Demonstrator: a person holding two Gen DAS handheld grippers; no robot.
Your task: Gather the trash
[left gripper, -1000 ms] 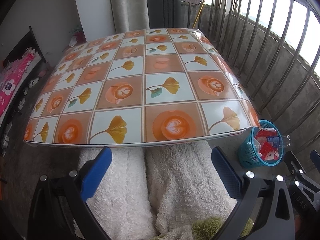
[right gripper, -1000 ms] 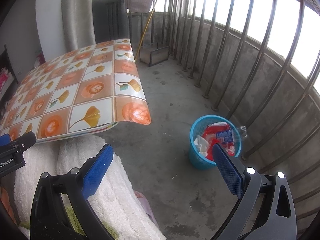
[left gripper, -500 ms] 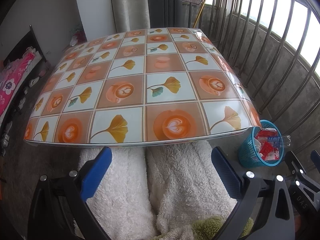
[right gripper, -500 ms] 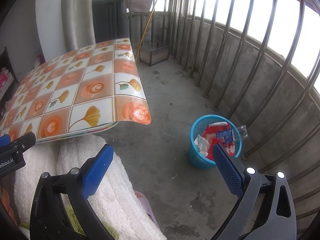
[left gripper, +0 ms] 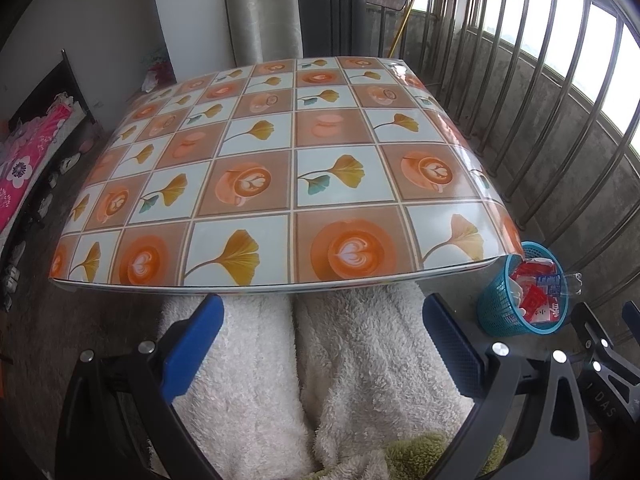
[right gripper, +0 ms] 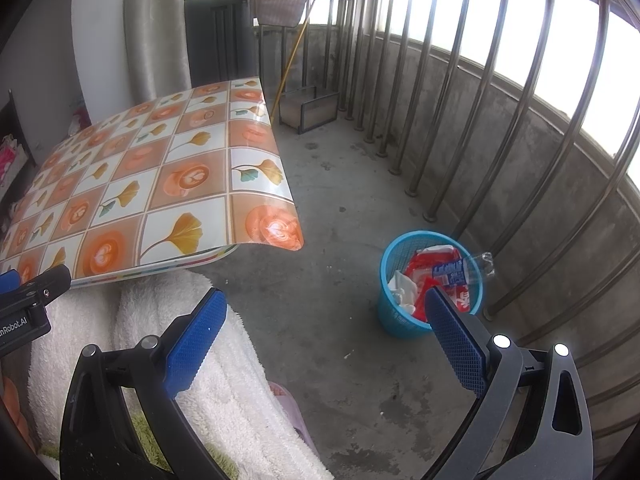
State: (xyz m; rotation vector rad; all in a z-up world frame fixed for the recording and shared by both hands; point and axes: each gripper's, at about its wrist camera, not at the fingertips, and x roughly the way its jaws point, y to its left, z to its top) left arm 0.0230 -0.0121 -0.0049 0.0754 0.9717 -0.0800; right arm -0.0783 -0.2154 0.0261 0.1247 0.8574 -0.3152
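A small blue mesh waste basket [right gripper: 400,320] stands on the concrete floor by the railing, holding red wrappers [right gripper: 434,266], white crumpled paper and a clear plastic bottle [right gripper: 480,266] poking over its rim. The same blue mesh waste basket [left gripper: 500,312] shows at the right of the left wrist view. My right gripper [right gripper: 324,334] is open and holds nothing, hovering short of the basket. My left gripper [left gripper: 320,338] is open and holds nothing, in front of the table edge above fluffy white-clad legs [left gripper: 360,360]. The table [left gripper: 280,184] carries an orange and white patterned cloth.
Metal railing bars [right gripper: 500,120] and a low concrete wall run along the right. A small metal frame stand [right gripper: 308,108] and a yellow broom handle [right gripper: 290,60] sit at the far end. A pink patterned cloth [left gripper: 24,160] lies far left. Bare concrete floor [right gripper: 328,208] lies between table and railing.
The left wrist view has shifted slightly, the table sitting a little lower in frame. The right gripper has held still. Both stay open.
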